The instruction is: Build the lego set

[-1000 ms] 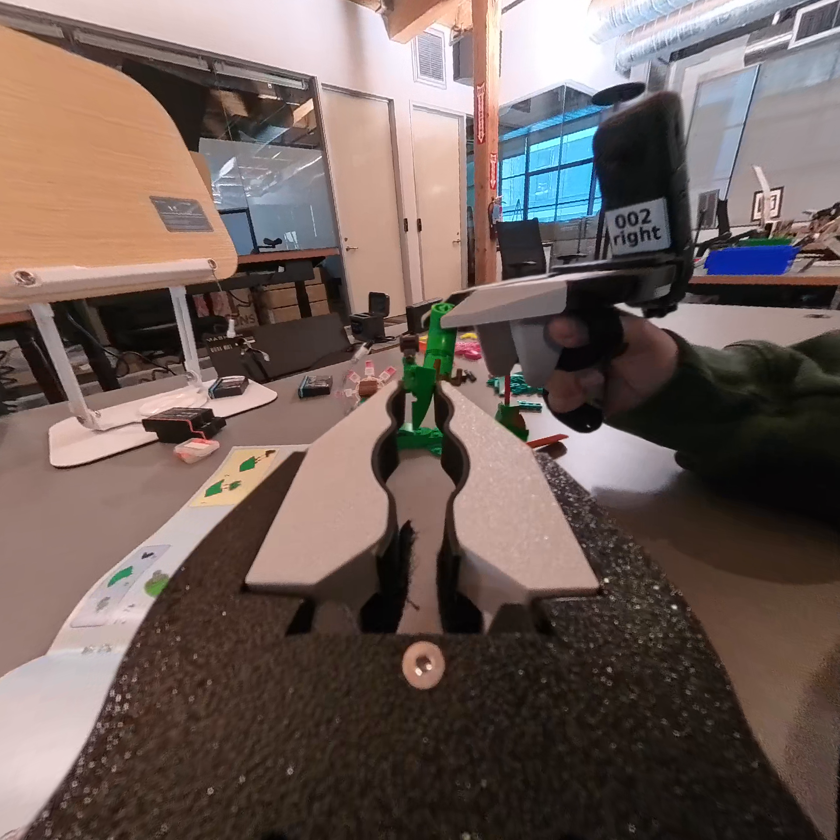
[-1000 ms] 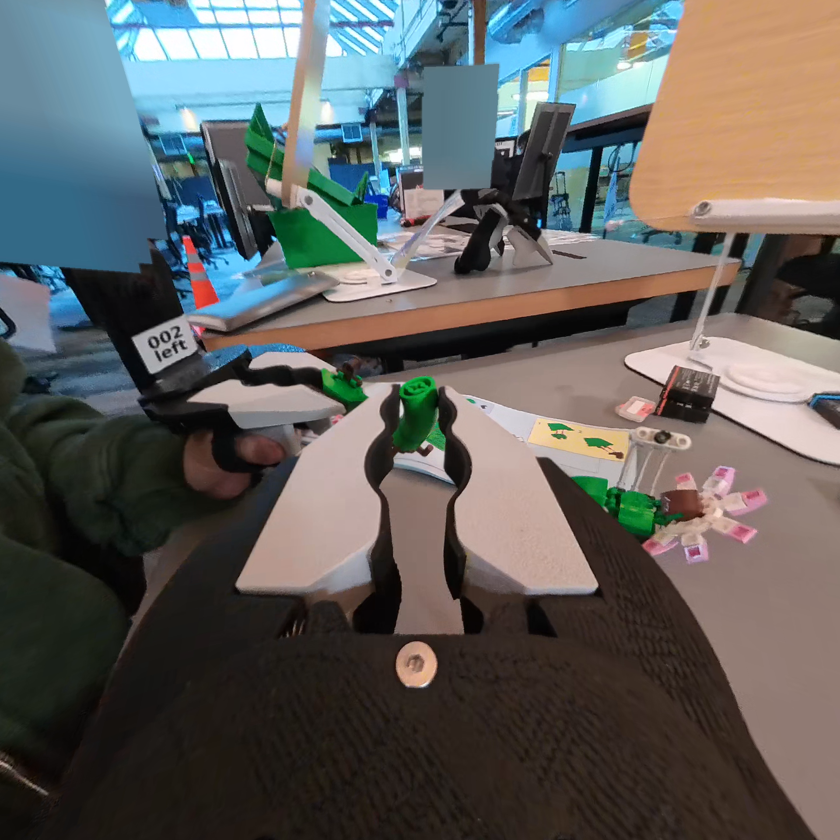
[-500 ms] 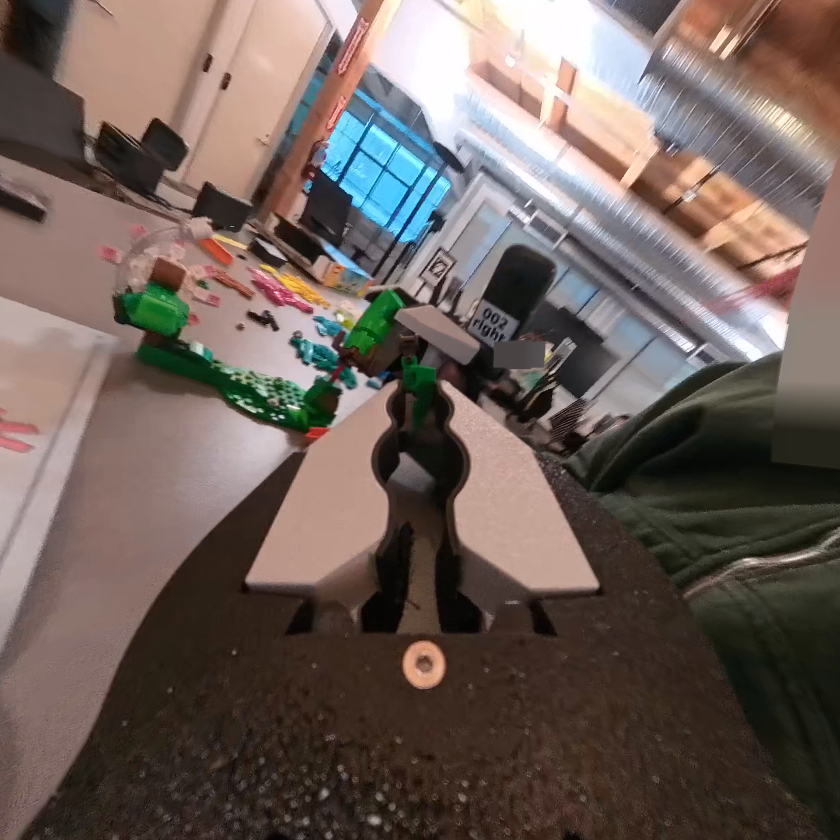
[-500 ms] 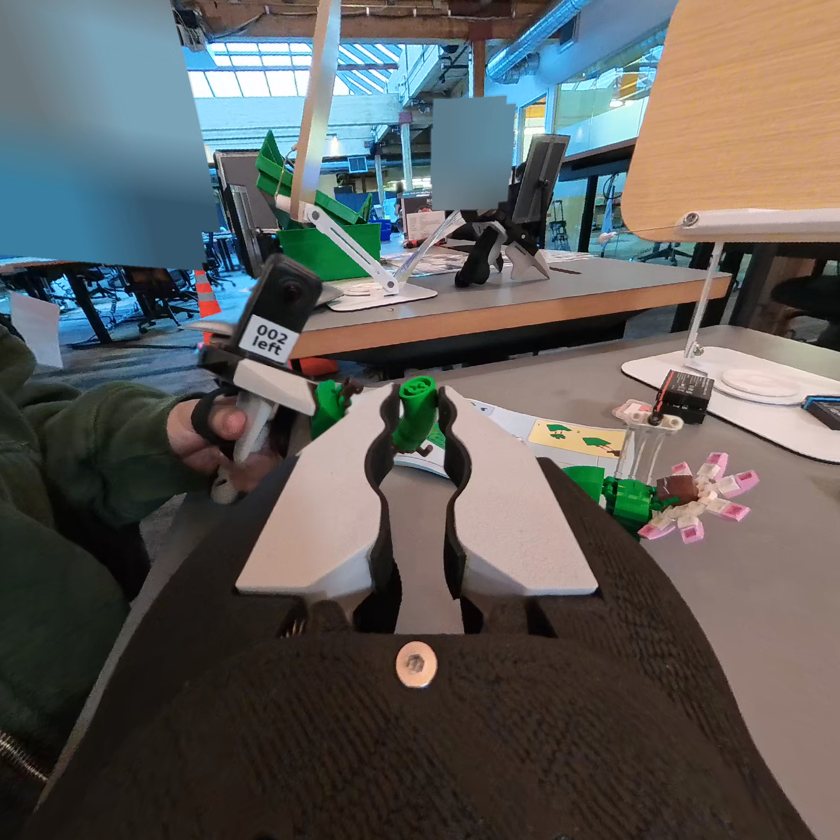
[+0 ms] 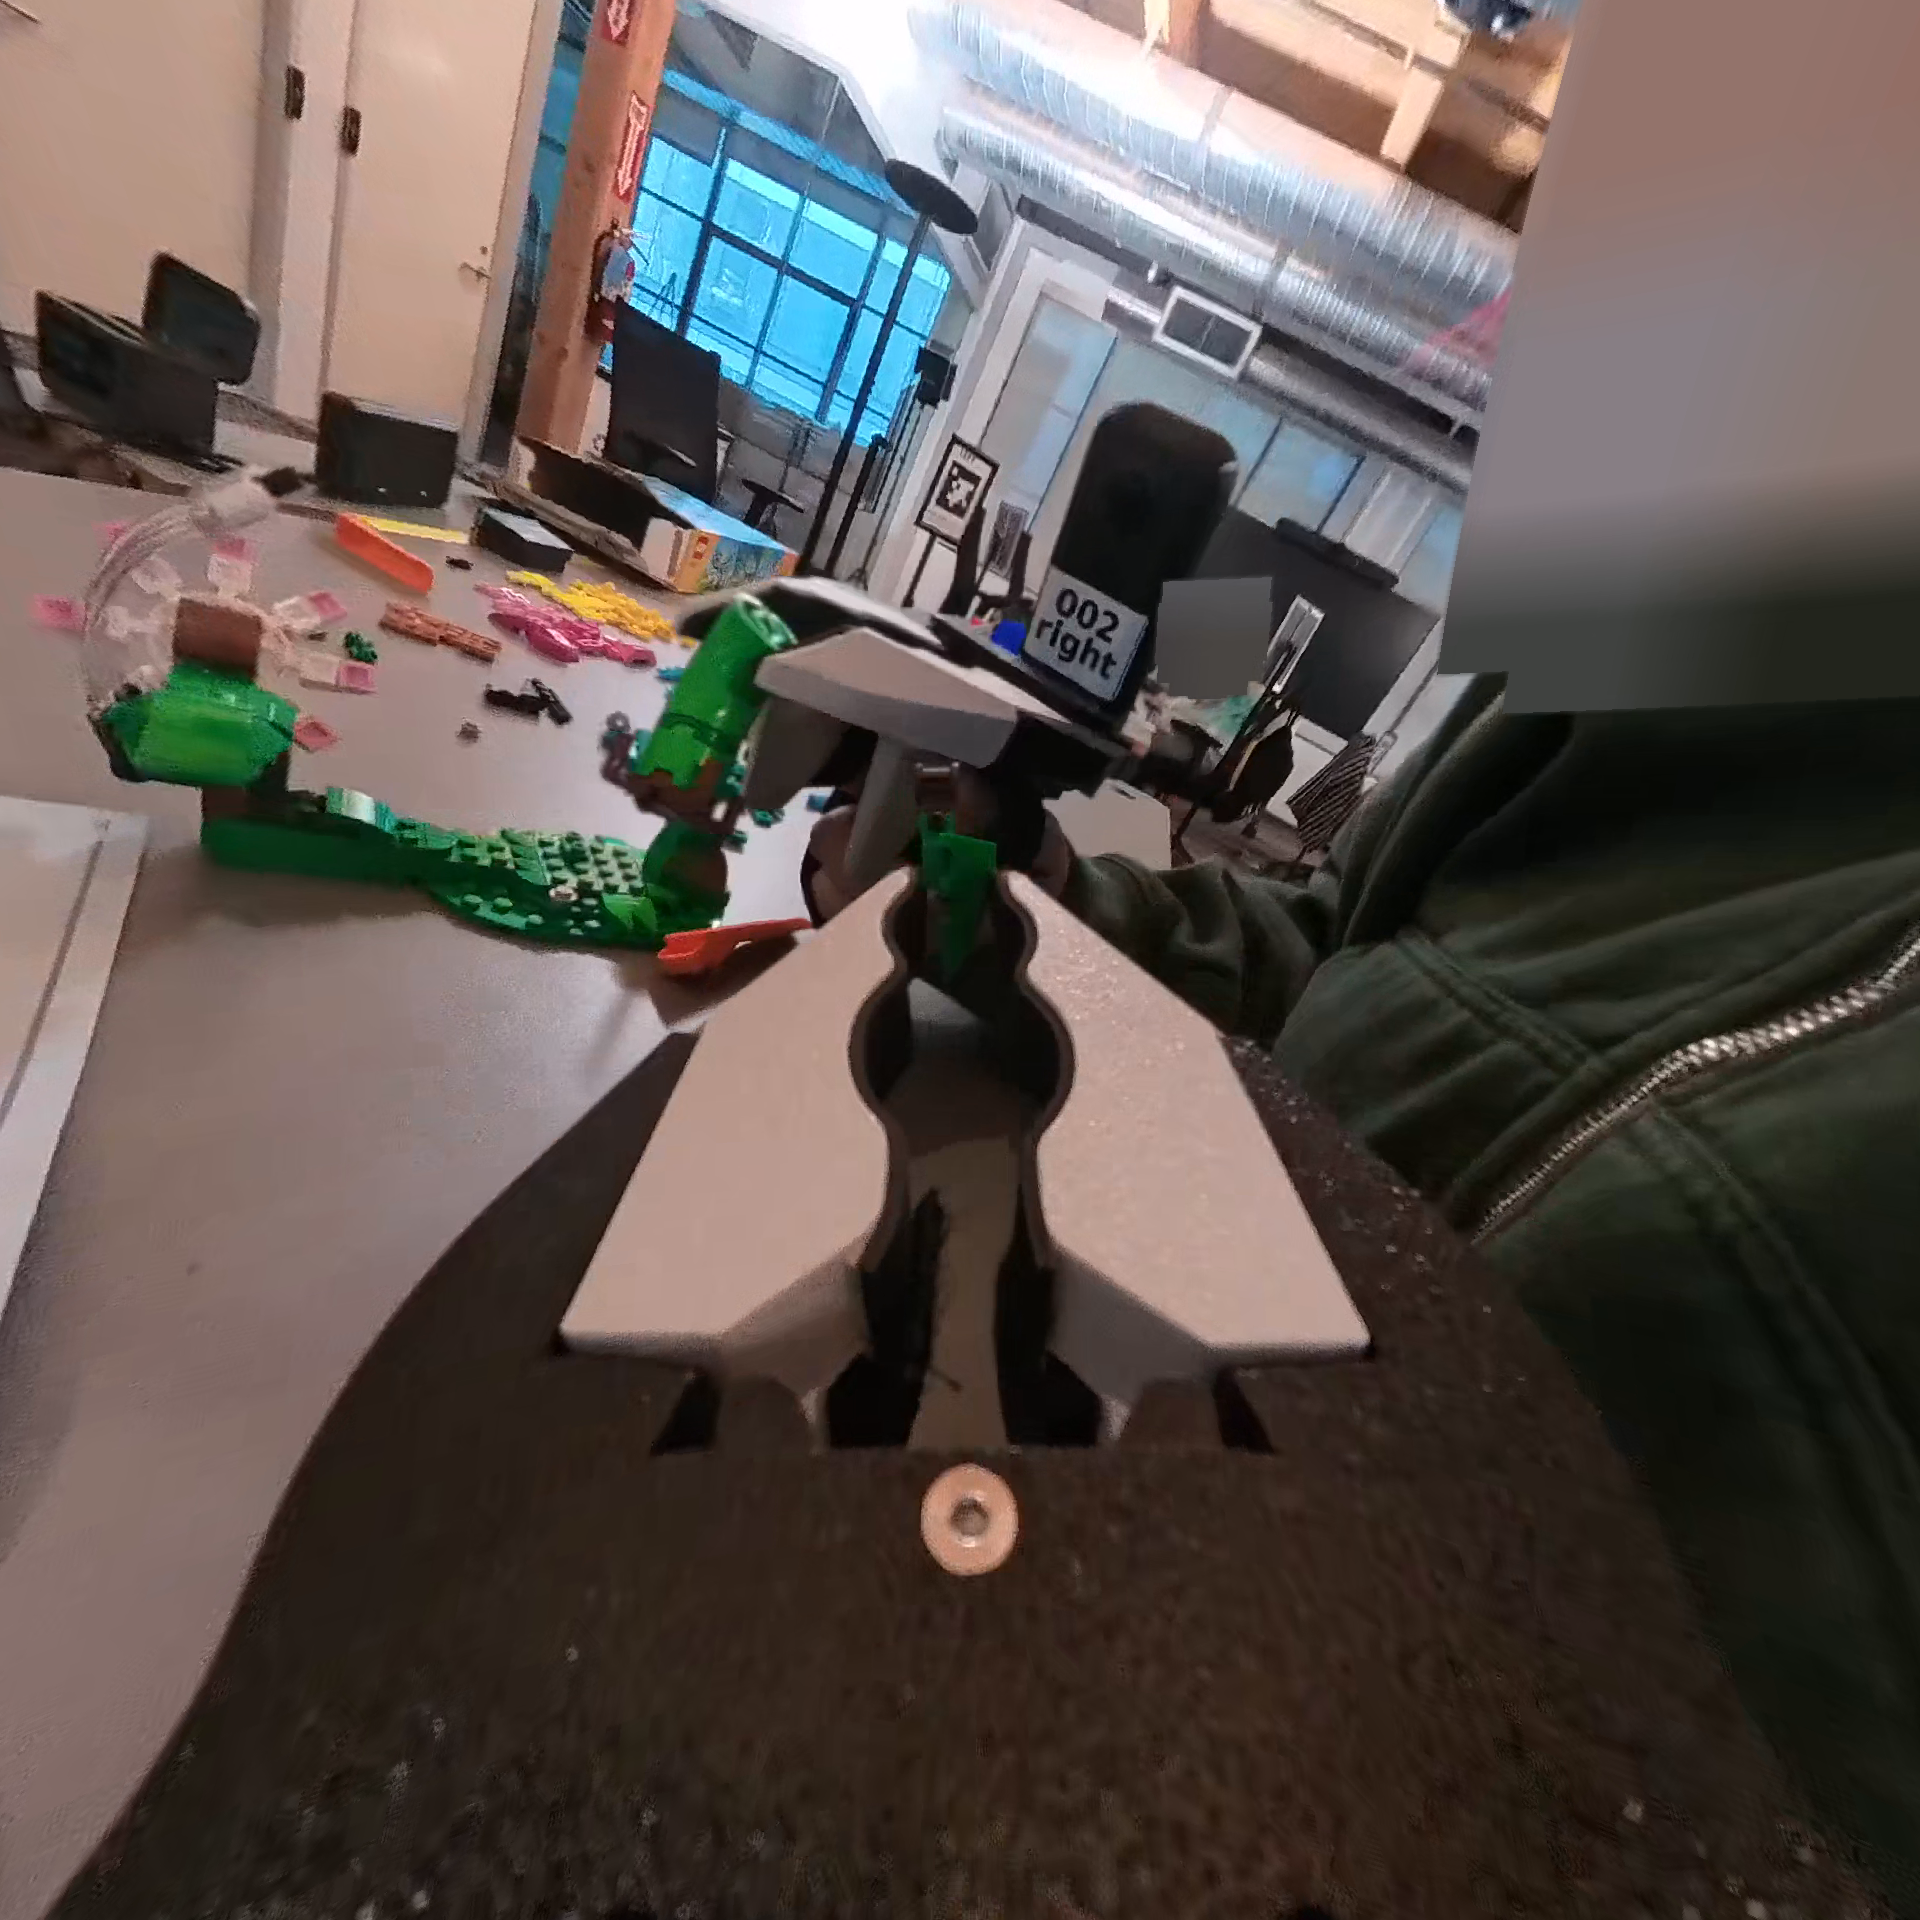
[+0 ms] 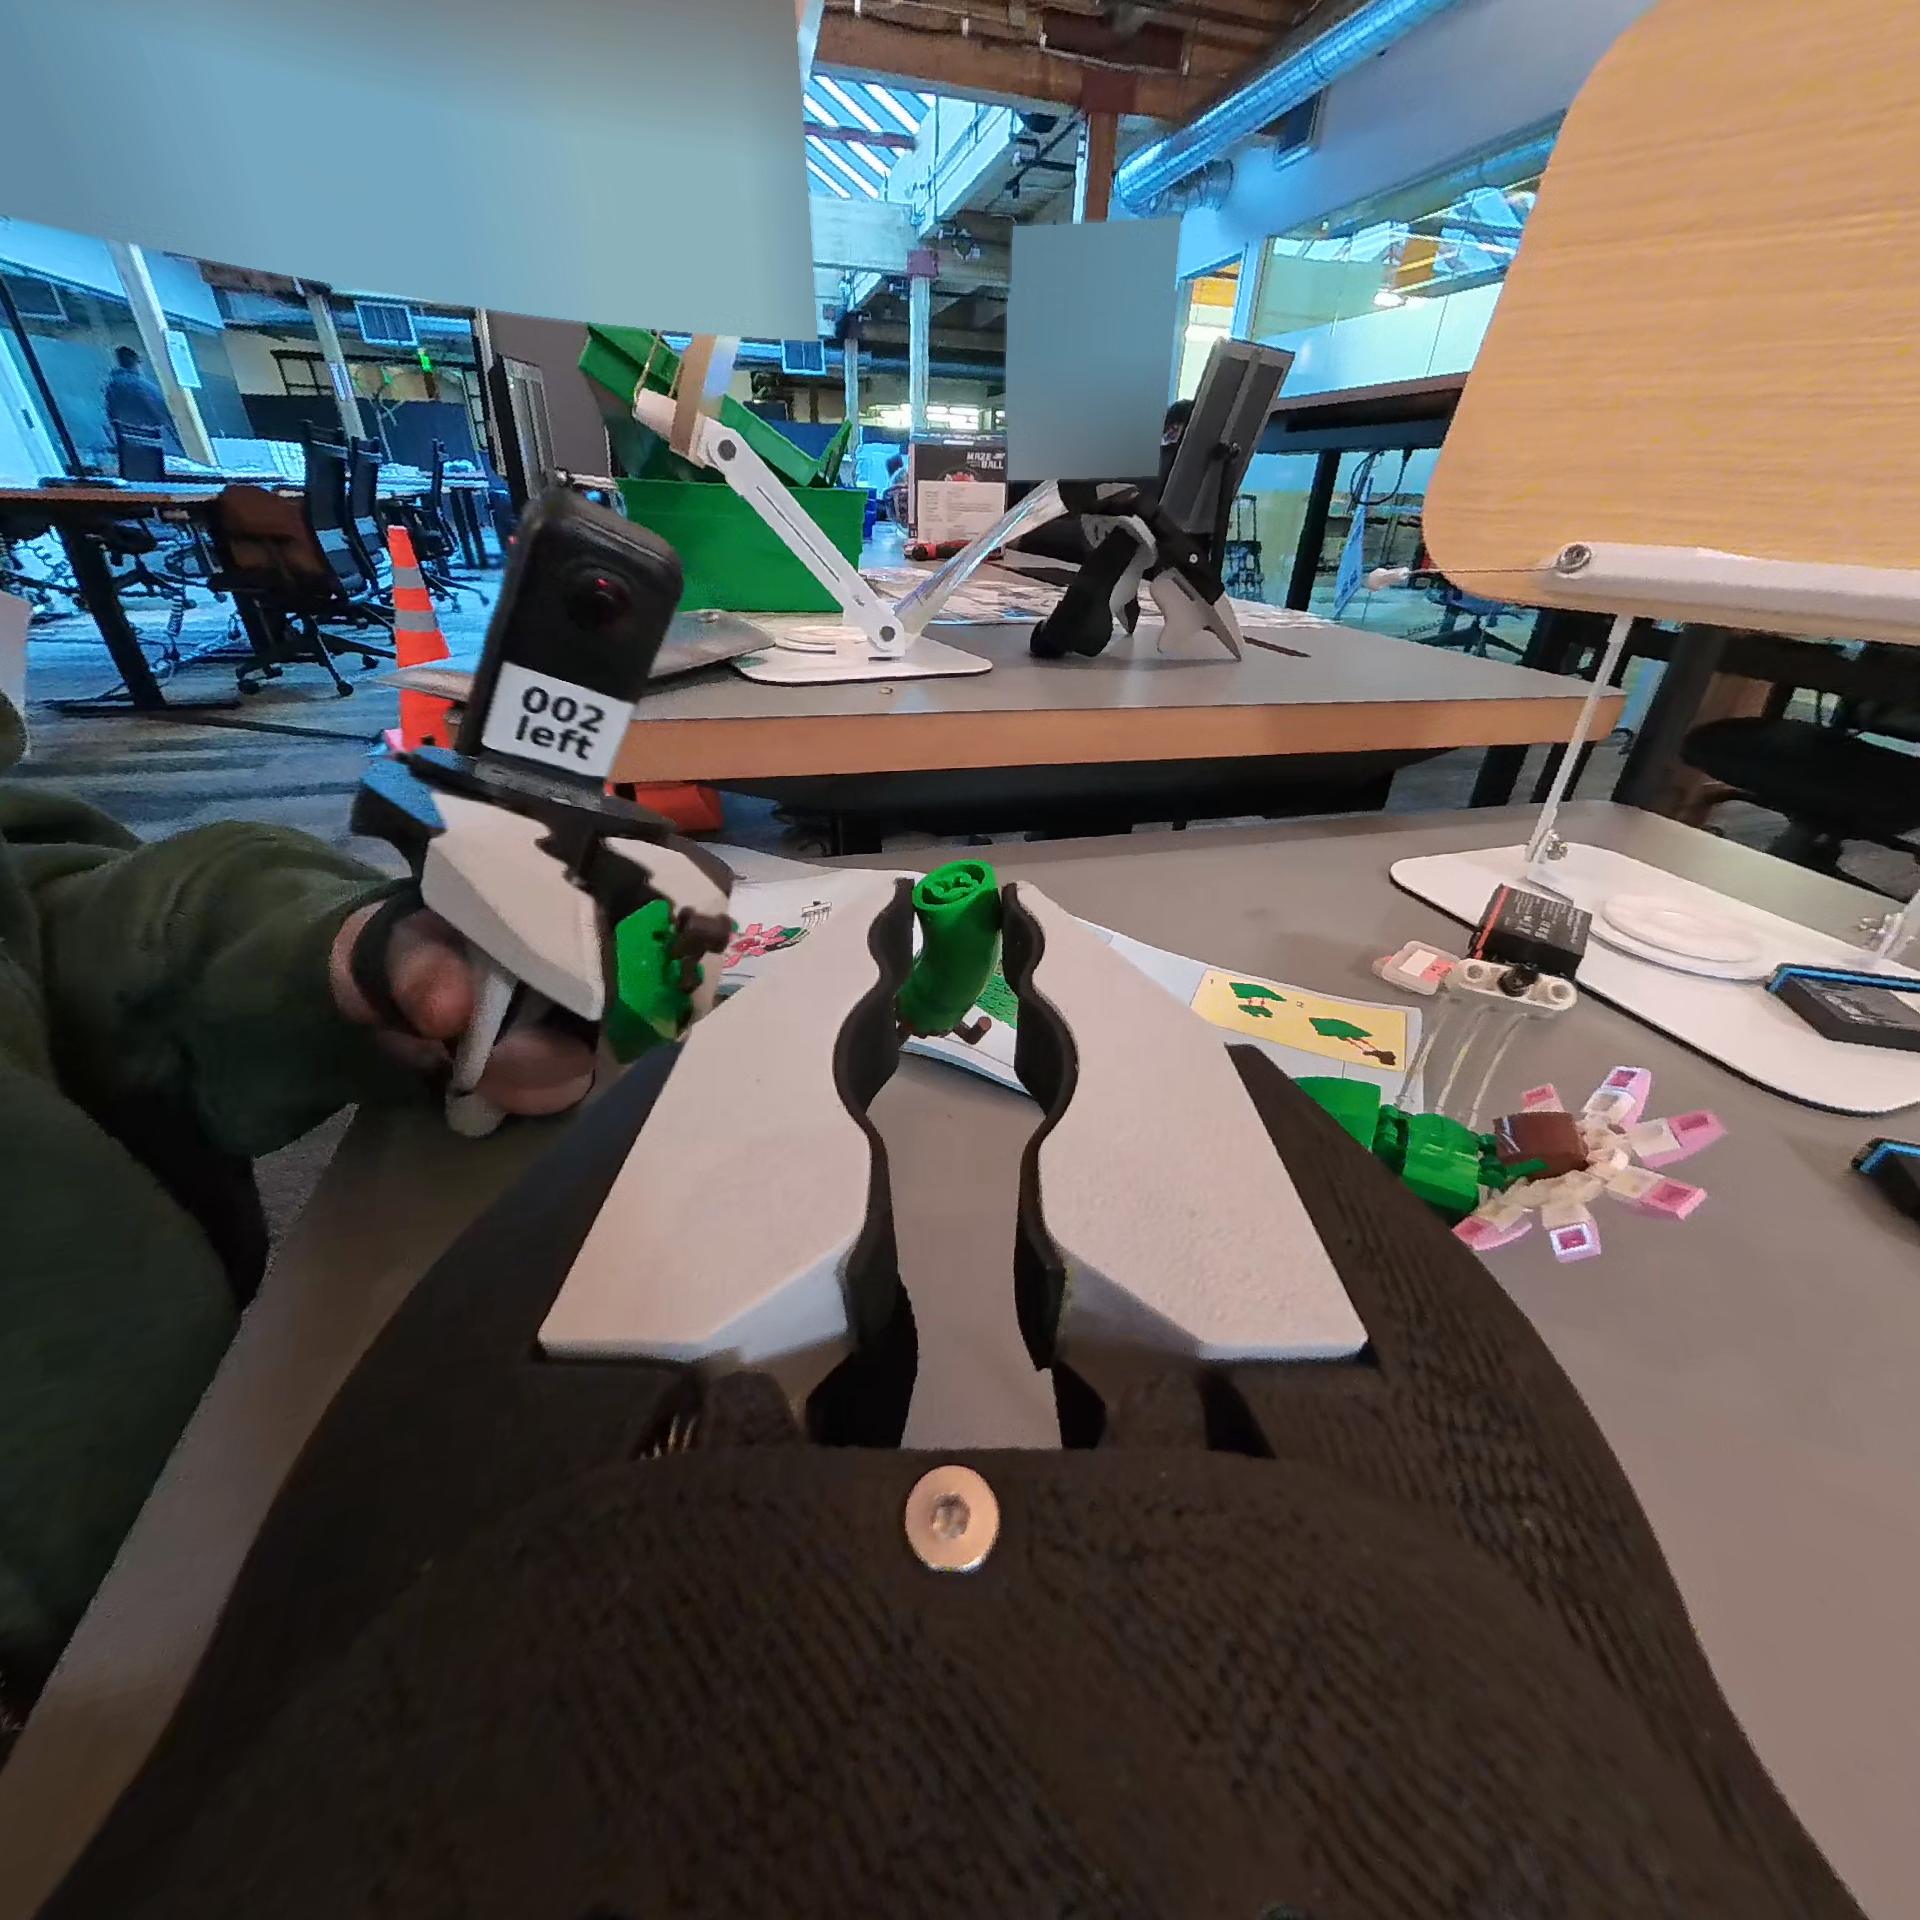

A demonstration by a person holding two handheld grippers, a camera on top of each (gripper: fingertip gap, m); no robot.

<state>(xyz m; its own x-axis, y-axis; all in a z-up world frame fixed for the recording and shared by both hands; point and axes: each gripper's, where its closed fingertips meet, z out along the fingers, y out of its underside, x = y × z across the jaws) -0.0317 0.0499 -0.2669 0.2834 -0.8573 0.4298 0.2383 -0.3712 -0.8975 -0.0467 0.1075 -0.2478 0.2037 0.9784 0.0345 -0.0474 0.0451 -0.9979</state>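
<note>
left hand-held gripper (image 5: 958, 904) swung rightward | clenched on leaf piece (image 5: 954, 883) | right hand-held gripper (image 6: 956, 914) pinching green stem (image 6: 948, 951)

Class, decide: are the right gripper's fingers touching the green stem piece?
Touching. The right wrist view shows the right gripper with both fingers pressed against the sides of the green stem piece, which is held off the table.

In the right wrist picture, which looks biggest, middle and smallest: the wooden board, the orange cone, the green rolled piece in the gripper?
1. wooden board
2. and 3. unsure: orange cone and green rolled piece look alike in size; the piece is much nearer the camera.
</note>
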